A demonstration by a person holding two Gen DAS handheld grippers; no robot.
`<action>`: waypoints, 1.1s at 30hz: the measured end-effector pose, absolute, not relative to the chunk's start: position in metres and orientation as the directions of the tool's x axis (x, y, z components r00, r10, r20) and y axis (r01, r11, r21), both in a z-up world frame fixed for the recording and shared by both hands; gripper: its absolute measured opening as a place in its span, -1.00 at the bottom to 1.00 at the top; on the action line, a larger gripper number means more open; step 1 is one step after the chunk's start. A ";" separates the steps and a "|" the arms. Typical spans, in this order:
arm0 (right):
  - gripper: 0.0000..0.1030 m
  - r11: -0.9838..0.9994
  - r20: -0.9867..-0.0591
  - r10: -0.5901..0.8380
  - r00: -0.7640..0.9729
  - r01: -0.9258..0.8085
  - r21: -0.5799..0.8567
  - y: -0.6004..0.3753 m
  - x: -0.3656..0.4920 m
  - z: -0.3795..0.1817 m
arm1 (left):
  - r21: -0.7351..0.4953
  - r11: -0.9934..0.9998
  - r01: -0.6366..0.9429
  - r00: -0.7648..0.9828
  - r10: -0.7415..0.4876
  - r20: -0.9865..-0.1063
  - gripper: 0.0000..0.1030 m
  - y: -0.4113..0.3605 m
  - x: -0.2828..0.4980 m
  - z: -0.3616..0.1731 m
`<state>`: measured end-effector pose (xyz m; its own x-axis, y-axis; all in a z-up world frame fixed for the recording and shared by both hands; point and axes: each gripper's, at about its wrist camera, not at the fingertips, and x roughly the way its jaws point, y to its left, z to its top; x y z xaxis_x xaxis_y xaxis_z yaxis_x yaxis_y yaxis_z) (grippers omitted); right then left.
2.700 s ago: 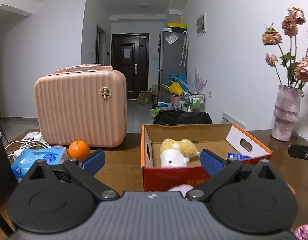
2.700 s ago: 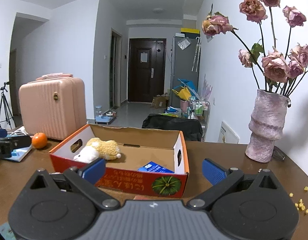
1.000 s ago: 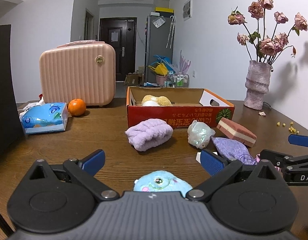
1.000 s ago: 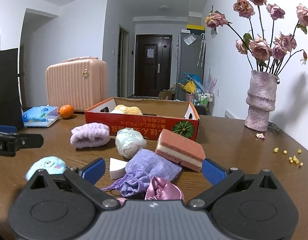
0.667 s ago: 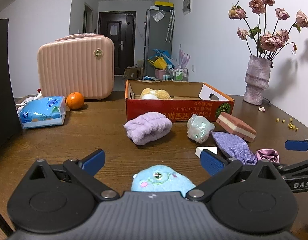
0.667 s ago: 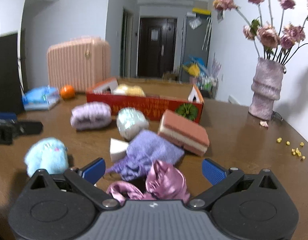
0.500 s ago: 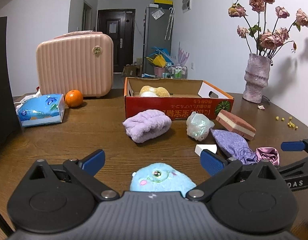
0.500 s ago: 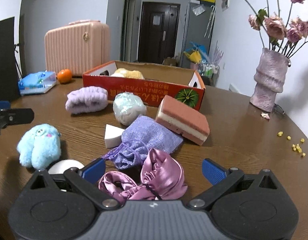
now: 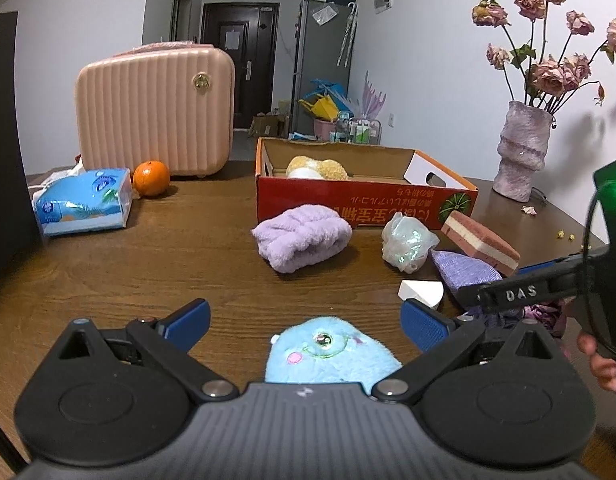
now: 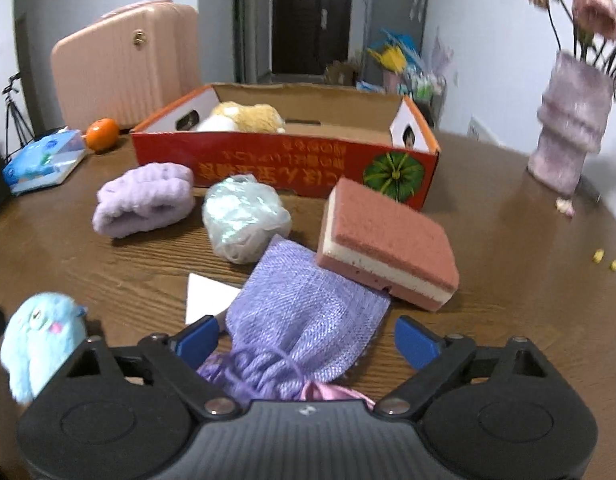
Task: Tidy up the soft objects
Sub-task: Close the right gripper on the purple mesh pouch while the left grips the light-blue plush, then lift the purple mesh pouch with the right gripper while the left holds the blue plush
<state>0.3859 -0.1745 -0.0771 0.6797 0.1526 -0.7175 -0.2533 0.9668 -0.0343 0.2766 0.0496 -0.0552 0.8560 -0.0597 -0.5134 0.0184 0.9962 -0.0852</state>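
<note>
Left gripper (image 9: 304, 326): jaws wide apart, holding nothing; the blue plush toy (image 9: 331, 354) sits between them, its lower half hidden by the tool.
Right gripper (image 10: 306, 340): jaws closing around the purple mesh bag (image 10: 304, 320), not pressing it yet.
Pink satin thing (image 10: 331, 394): mostly hidden under the right tool.
White wedge (image 10: 206, 298): partly covered by the bag.
Yellow plush (image 9: 317, 168): in the red box (image 9: 363, 204), only its top shows.
Right view: blurry.
</note>
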 end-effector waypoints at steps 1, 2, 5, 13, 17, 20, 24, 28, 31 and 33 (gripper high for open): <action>0.77 0.968 -0.721 0.156 0.675 -0.249 -0.023 -0.175 0.389 -0.079 | -0.088 0.996 0.016 0.853 -0.059 -0.519 1.00 0.050 0.278 -0.056; 0.76 0.969 -0.722 0.159 0.673 -0.245 -0.015 -0.176 0.391 -0.082 | -0.089 0.996 0.014 0.850 -0.059 -0.524 1.00 0.051 0.279 -0.057; 0.48 0.969 -0.730 0.173 0.661 -0.246 0.007 -0.176 0.397 -0.091 | -0.092 0.996 0.010 0.842 -0.058 -0.537 1.00 0.052 0.282 -0.059; -0.26 0.961 -0.698 0.220 0.682 -0.274 0.035 -0.178 0.391 -0.094 | -0.087 0.996 -0.002 0.832 -0.047 -0.553 1.00 0.052 0.286 -0.062; -0.39 0.958 -0.676 0.241 0.697 -0.281 0.052 -0.181 0.384 -0.091 | -0.087 0.996 -0.005 0.830 -0.045 -0.555 1.00 0.052 0.287 -0.063; -0.43 0.956 -0.652 0.259 0.712 -0.287 0.066 -0.185 0.376 -0.086 | -0.089 0.996 -0.006 0.830 -0.045 -0.556 1.00 0.052 0.287 -0.063; -0.44 0.952 -0.605 0.281 0.745 -0.296 0.078 -0.189 0.360 -0.076 | -0.088 0.996 -0.011 0.827 -0.040 -0.561 1.00 0.052 0.290 -0.065; -0.44 0.947 -0.539 0.308 0.784 -0.307 0.093 -0.197 0.342 -0.065 | -0.089 0.996 -0.010 0.827 -0.042 -0.561 1.00 0.052 0.290 -0.066; -0.44 0.945 -0.487 0.320 0.813 -0.309 0.105 -0.205 0.330 -0.056 | -0.079 0.997 -0.011 0.824 -0.036 -0.566 1.00 0.049 0.292 -0.069; -0.44 0.945 -0.462 0.324 0.826 -0.306 0.115 -0.211 0.324 -0.052 | -0.073 0.997 -0.010 0.821 -0.034 -0.570 1.00 0.047 0.293 -0.071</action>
<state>0.3241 -0.2105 -0.0519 0.8256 0.3242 -0.4618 -0.3065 0.9449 0.1153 0.2925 0.0471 -0.0707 0.8206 -0.0336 -0.5705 -0.0096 0.9973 -0.0725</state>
